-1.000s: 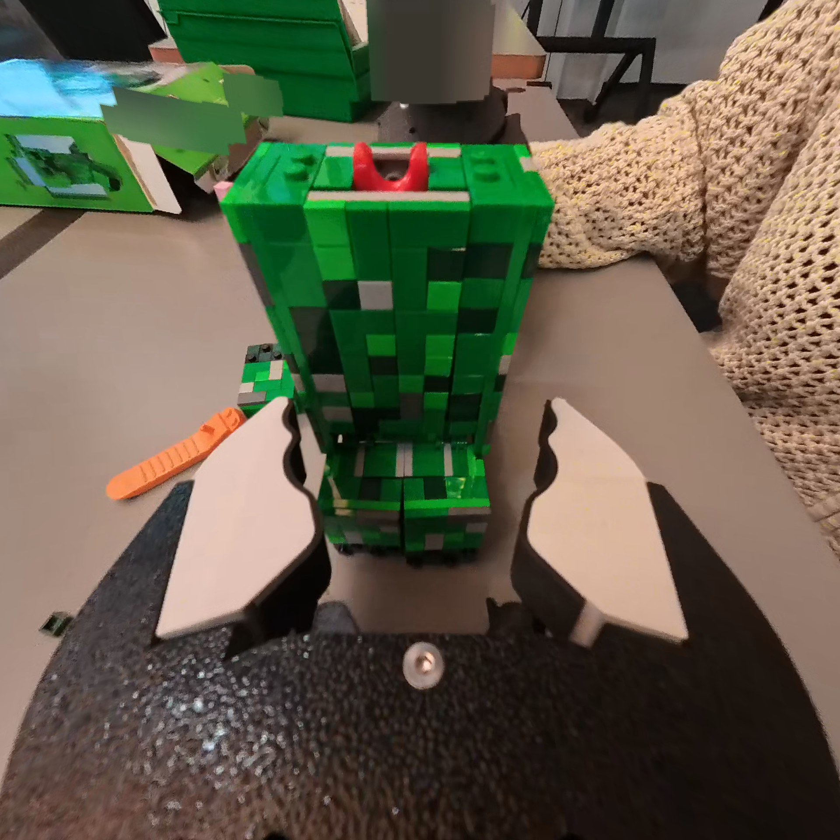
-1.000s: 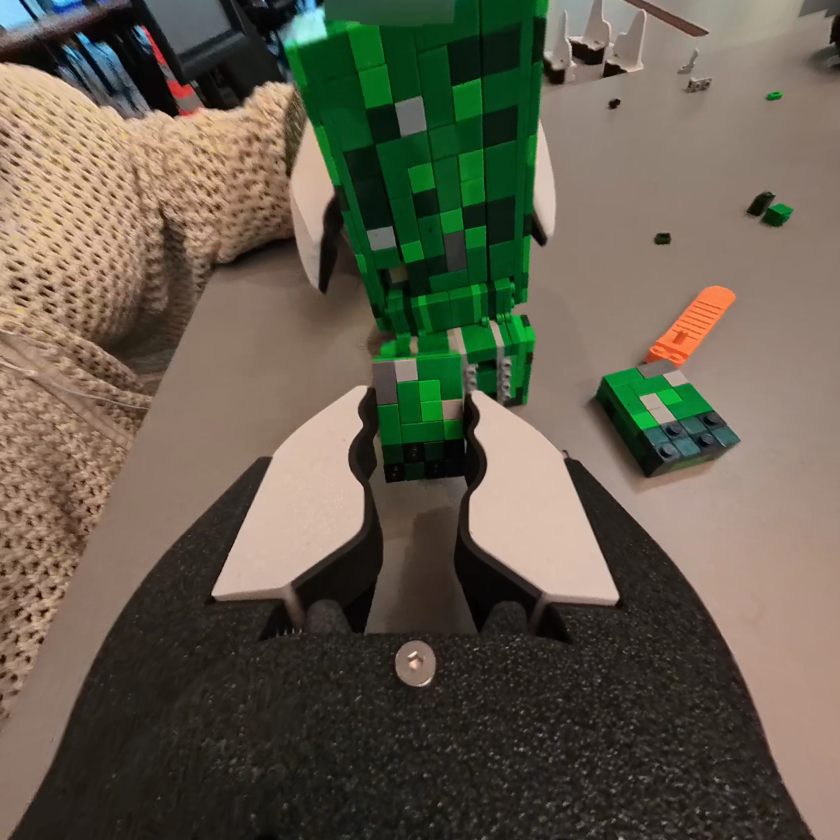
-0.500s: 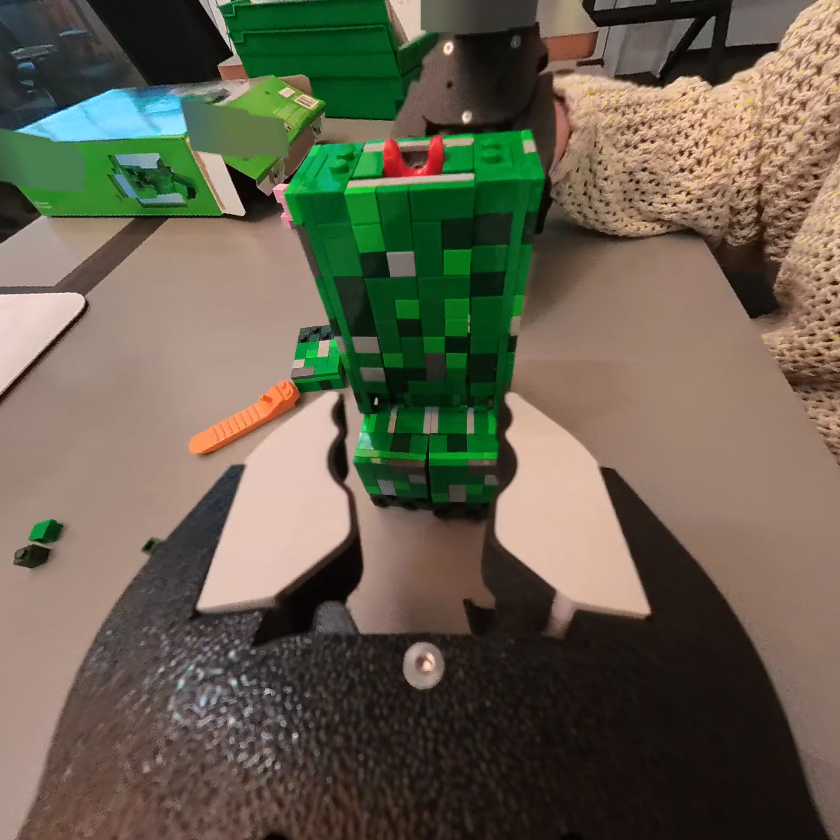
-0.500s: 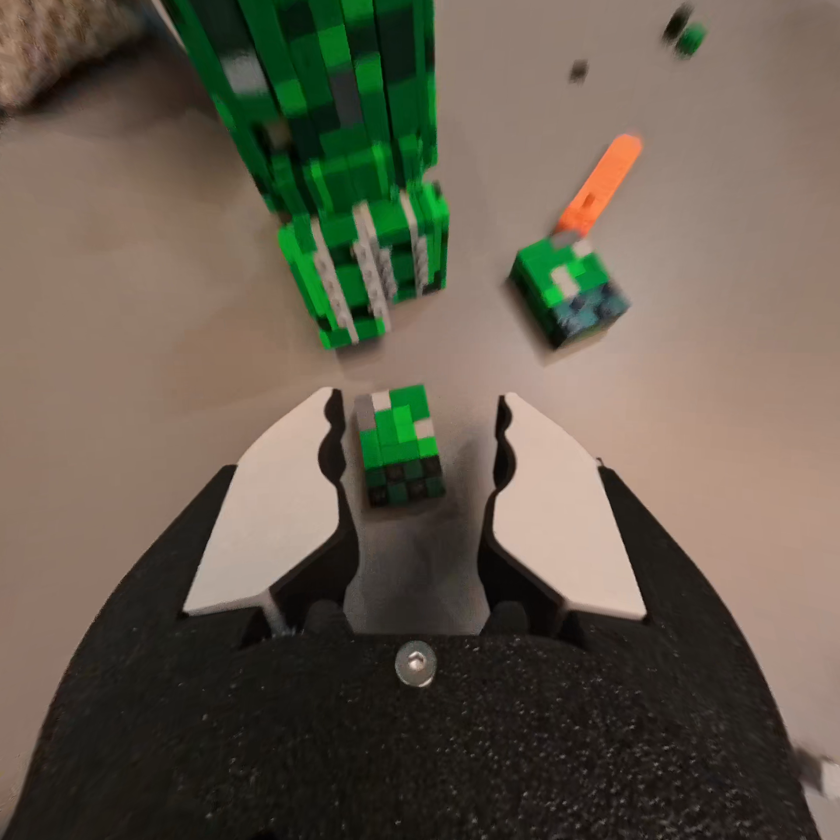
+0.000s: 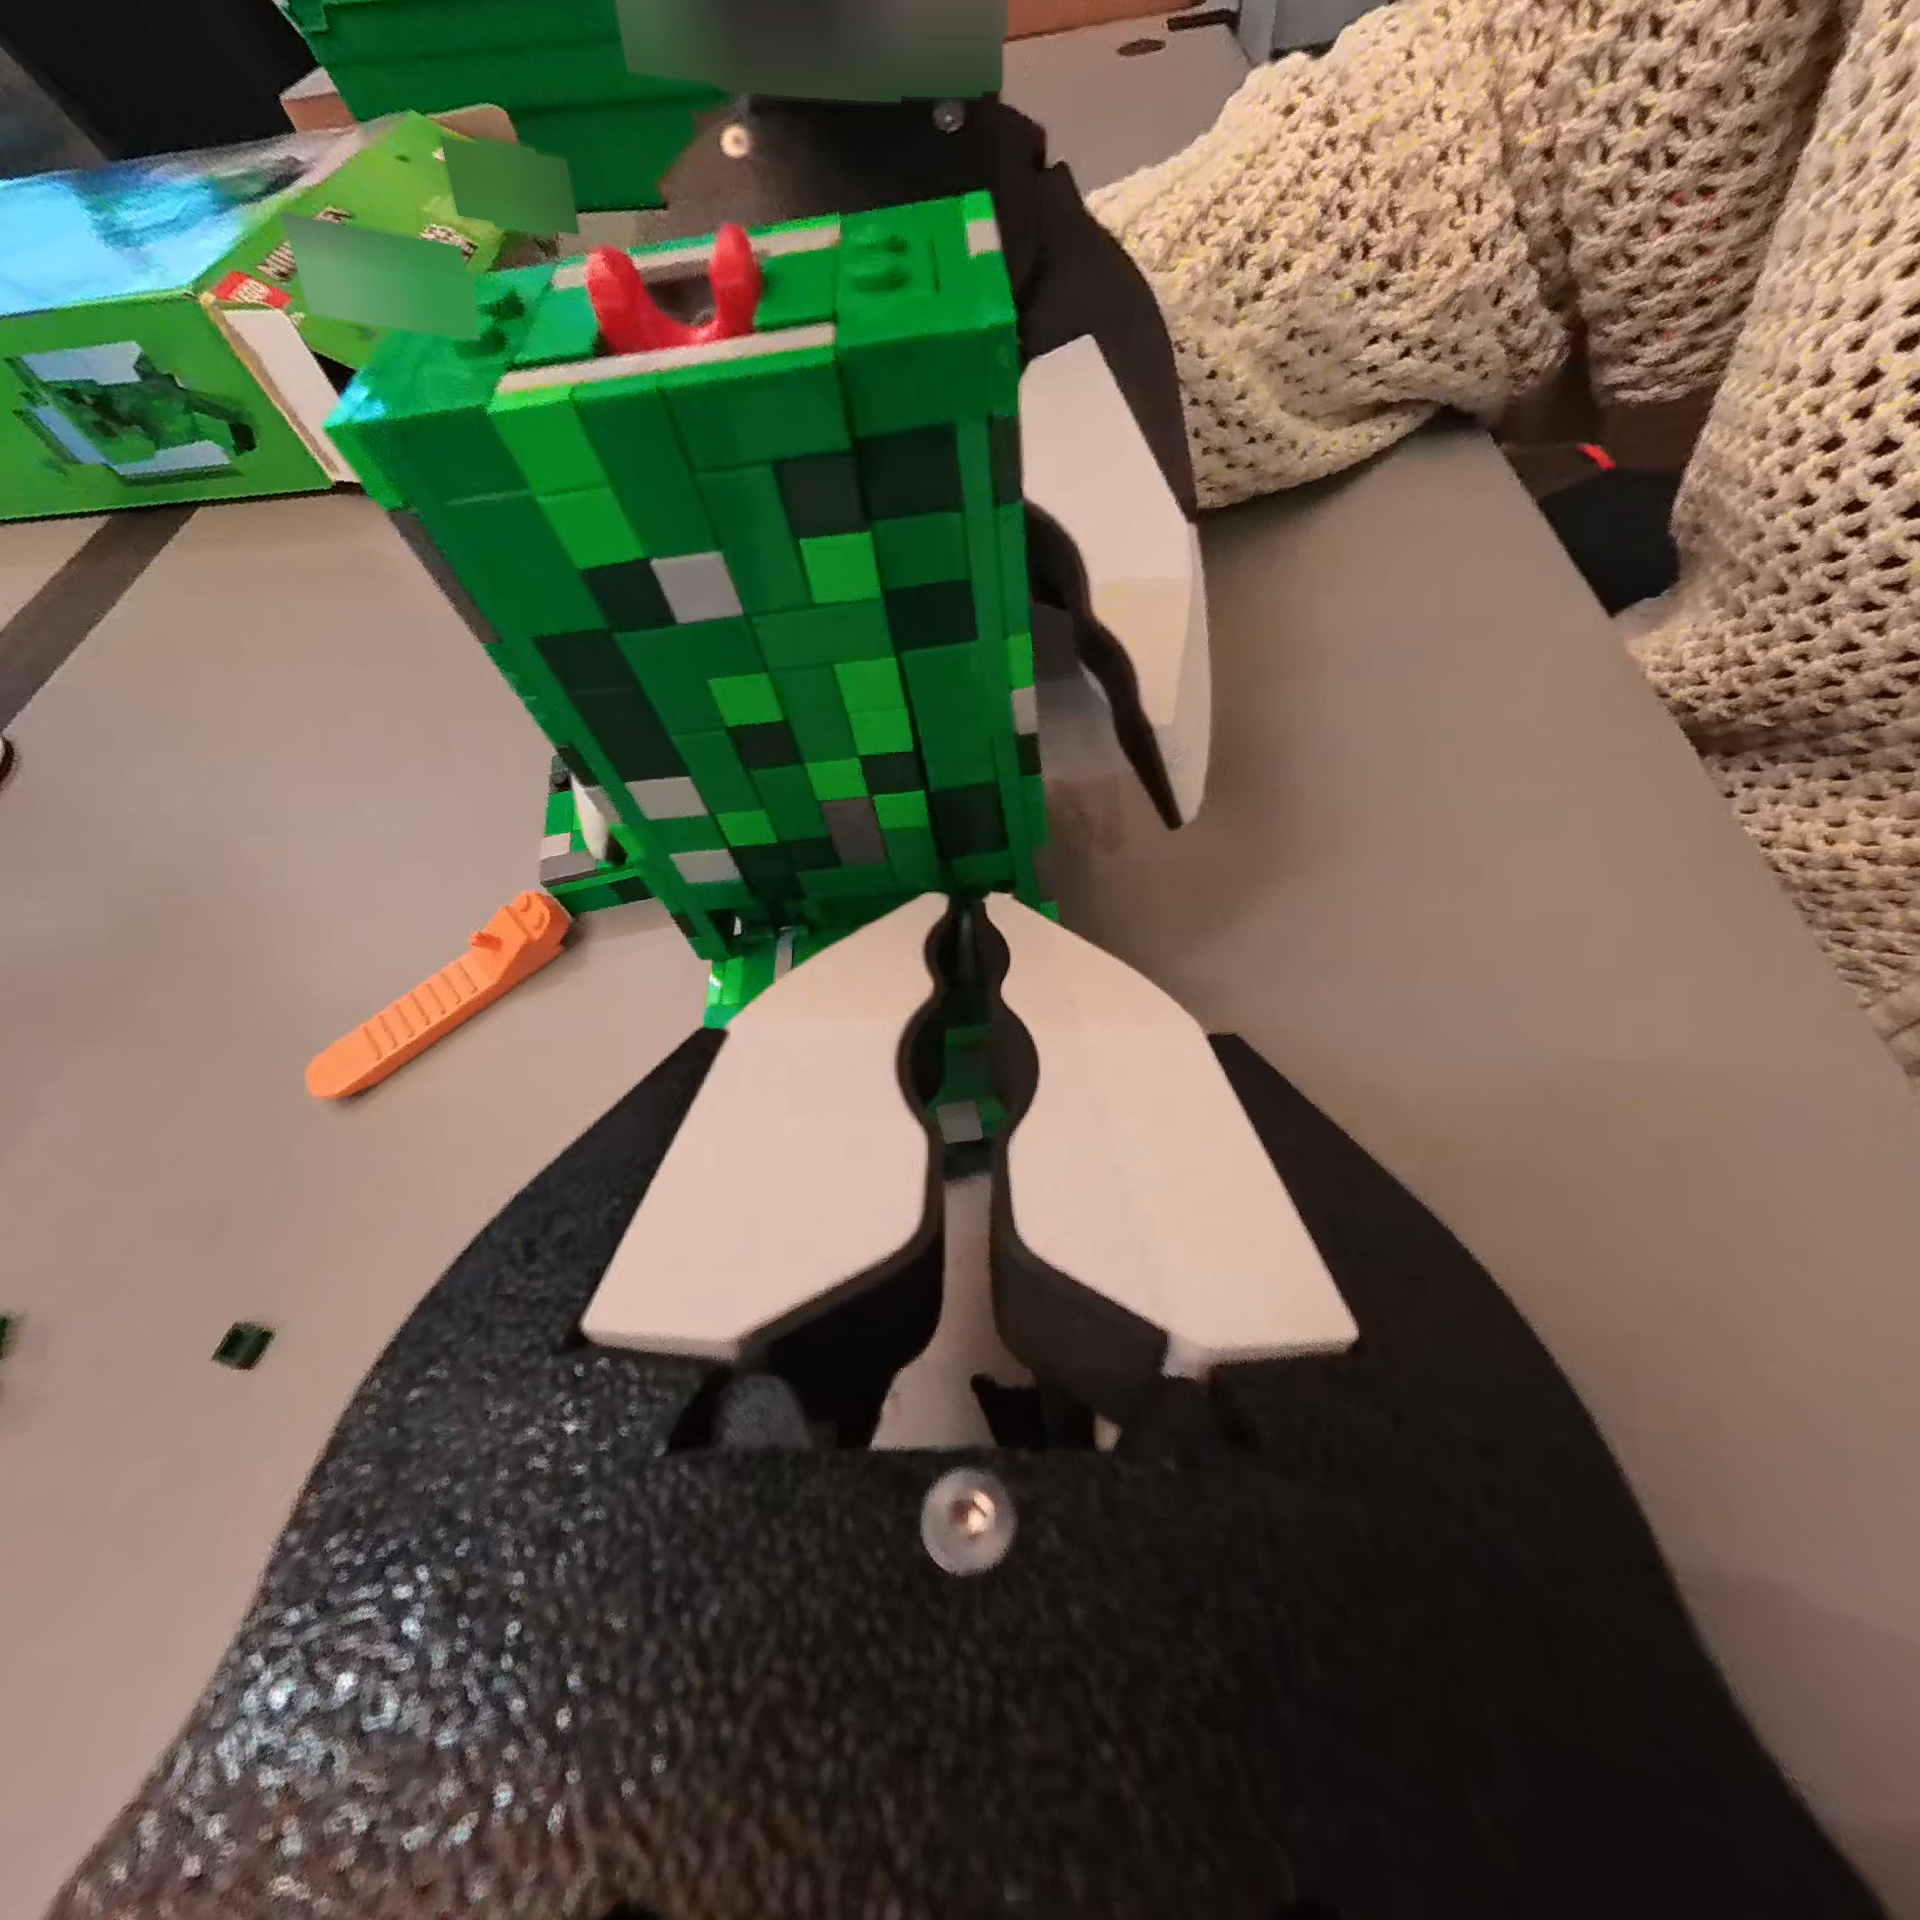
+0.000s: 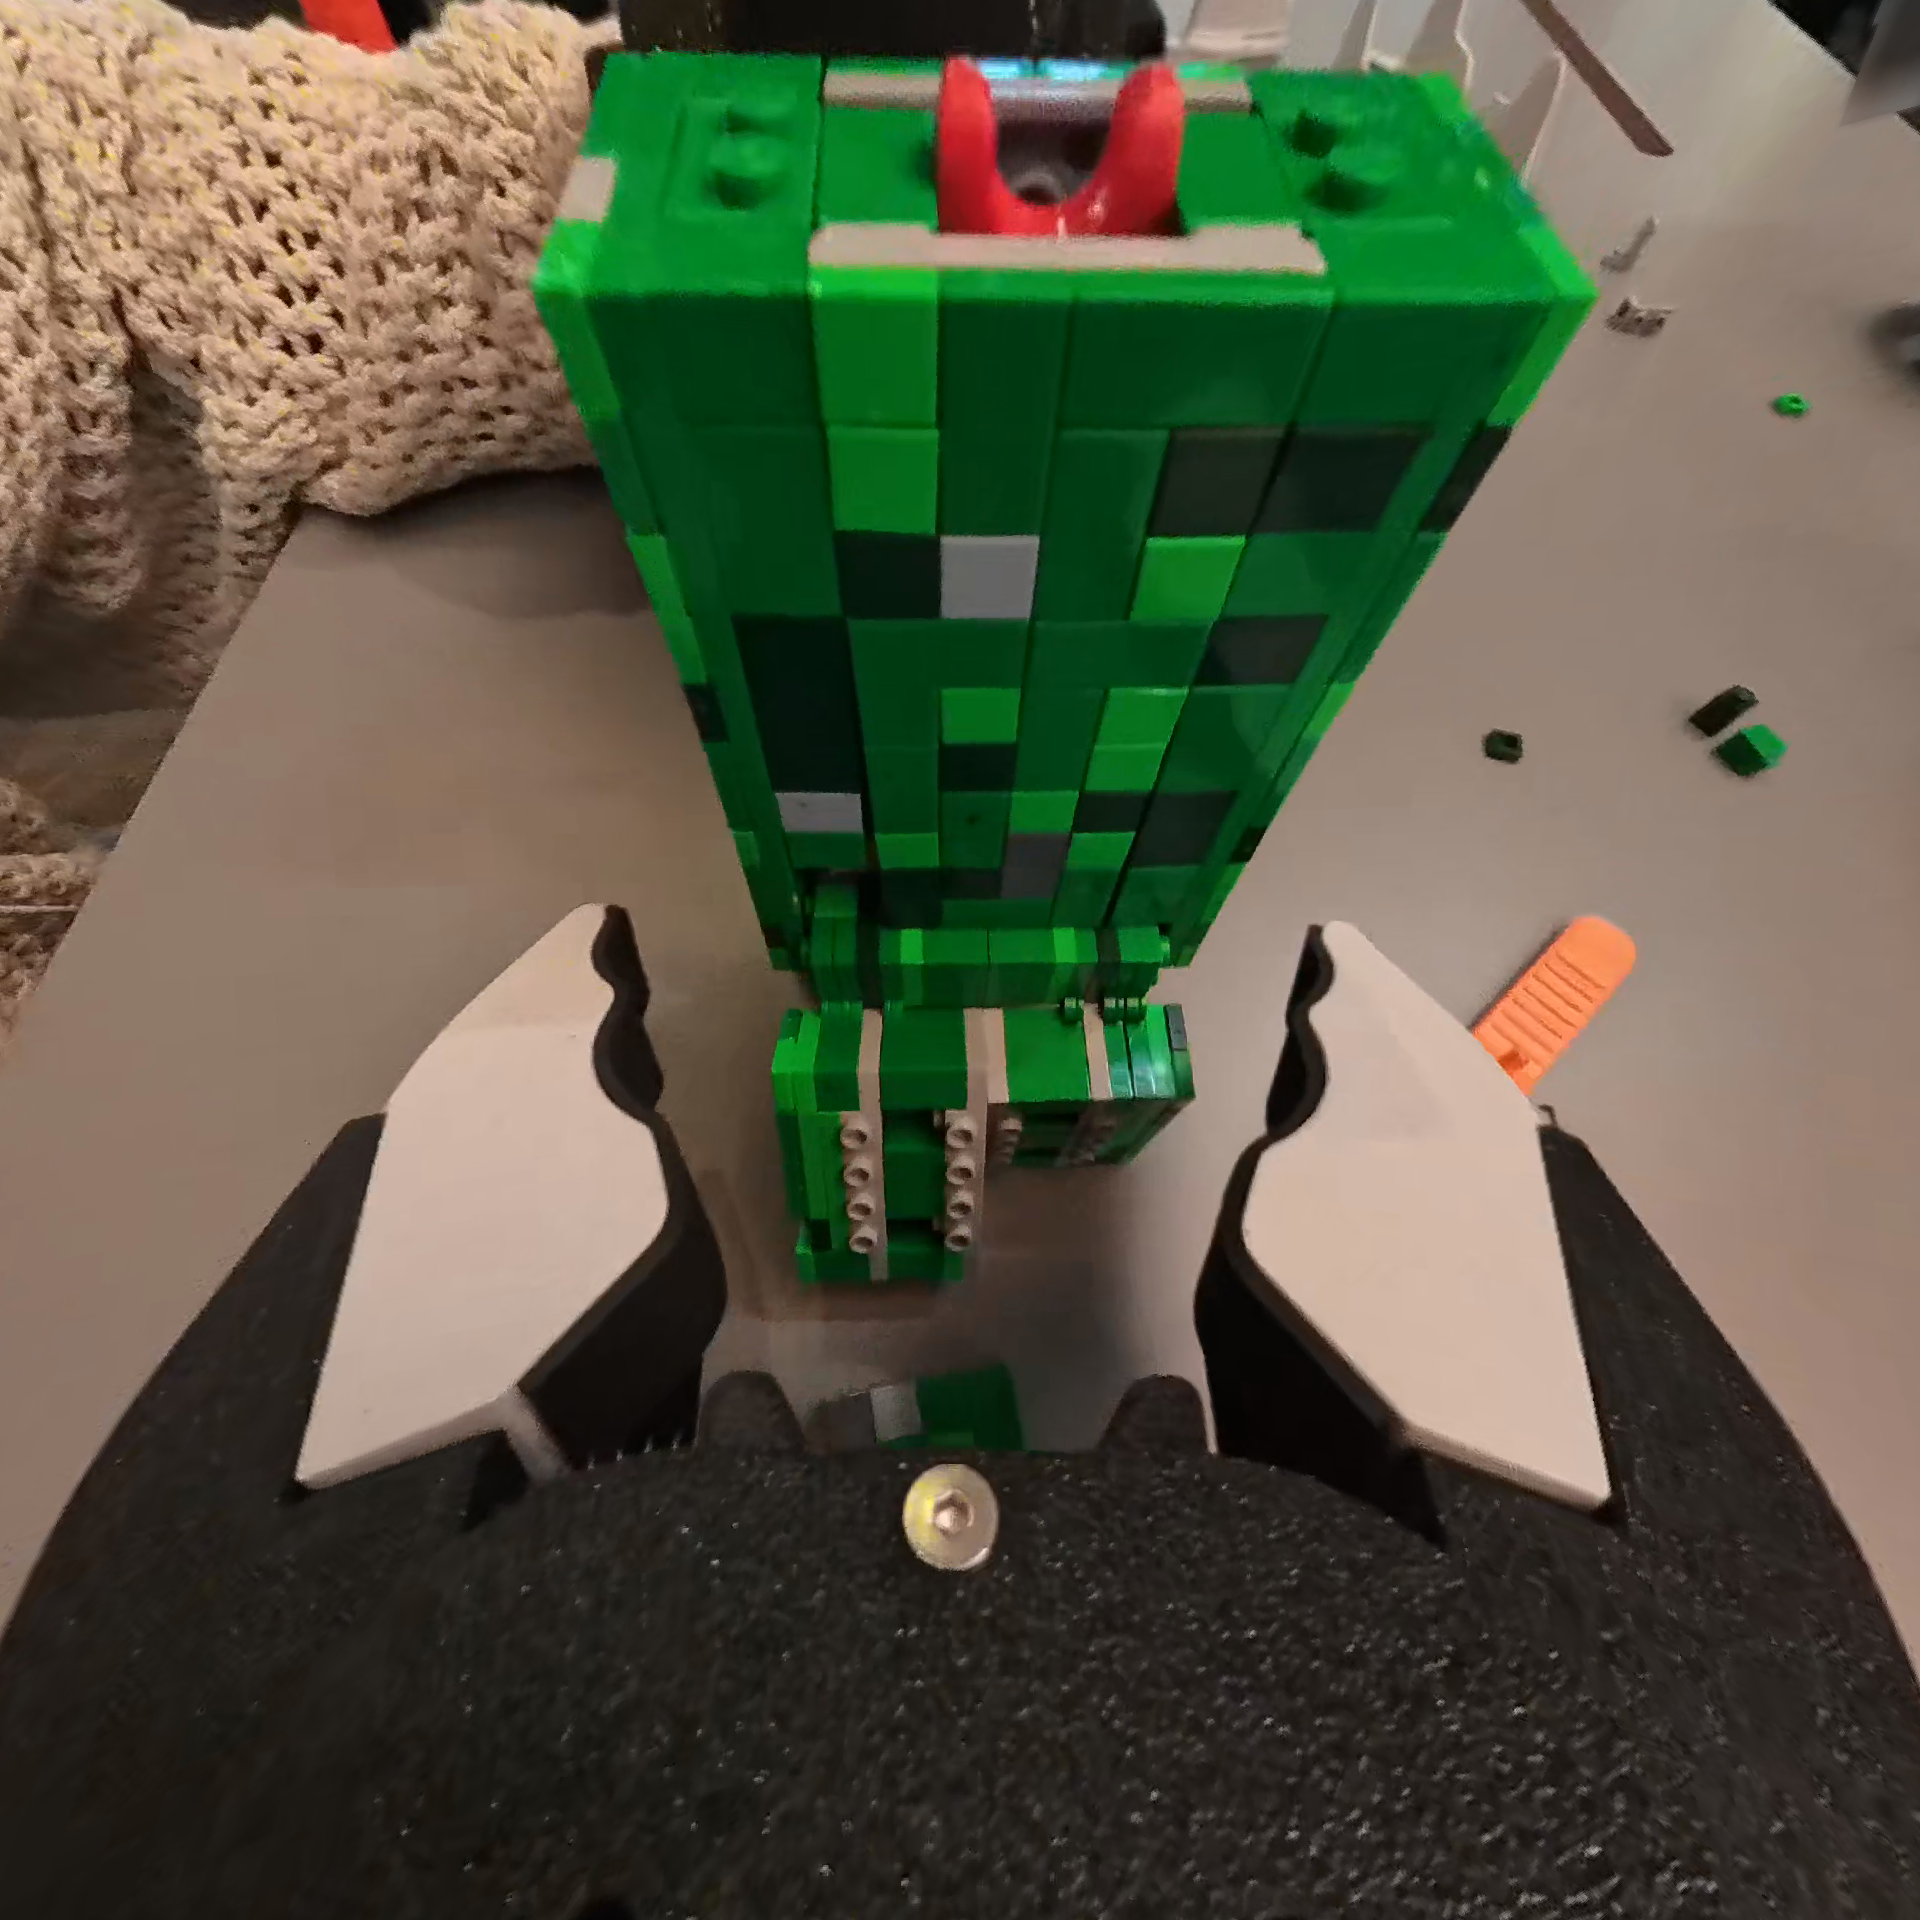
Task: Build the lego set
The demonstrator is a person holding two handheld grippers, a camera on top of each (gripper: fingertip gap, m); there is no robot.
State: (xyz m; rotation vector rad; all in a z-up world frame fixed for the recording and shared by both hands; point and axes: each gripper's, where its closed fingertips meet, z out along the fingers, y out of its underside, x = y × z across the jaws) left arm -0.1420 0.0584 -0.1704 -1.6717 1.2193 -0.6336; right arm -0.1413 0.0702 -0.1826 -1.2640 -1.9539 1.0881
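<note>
The tall green pixel-pattern lego body [image 5: 790, 623] stands on short green legs, with a red U-shaped piece [image 5: 675, 301] in its top. It leans slightly in the left wrist view. My left gripper [image 5: 966, 920] is shut, its tips together right at the front of the legs, with green leg bricks showing through the gaps. My right gripper [image 6: 966, 930] is wide open on either side of the rear legs [image 6: 935, 1132], not touching them. It also shows behind the body in the left wrist view [image 5: 1132, 623]. A small loose green leg block [image 6: 935, 1408] lies on the table between the right finger bases.
An orange brick separator [image 5: 436, 997] lies left of the model and shows in the right wrist view [image 6: 1548, 997]. A second small green block [image 5: 582, 831] sits behind the model. A green set box [image 5: 135, 416] stands at the back left. Loose small bricks [image 6: 1745, 732] are scattered. A knitted sleeve [image 5: 1455, 312] rests at the table edge. Both grippers' tips are close together, under 4 cm apart. My right gripper is the nearer one to the orange brick separator [image 5: 436, 997]: about 8 centimeters, against 15 centimeters. My right wrist view [image 6: 1543, 1014] looks at it from another angle.
My left gripper has closed from straddling the front legs to shut. My right gripper let go of the small leg block, opened wide and moved up to the model's rear legs.
</note>
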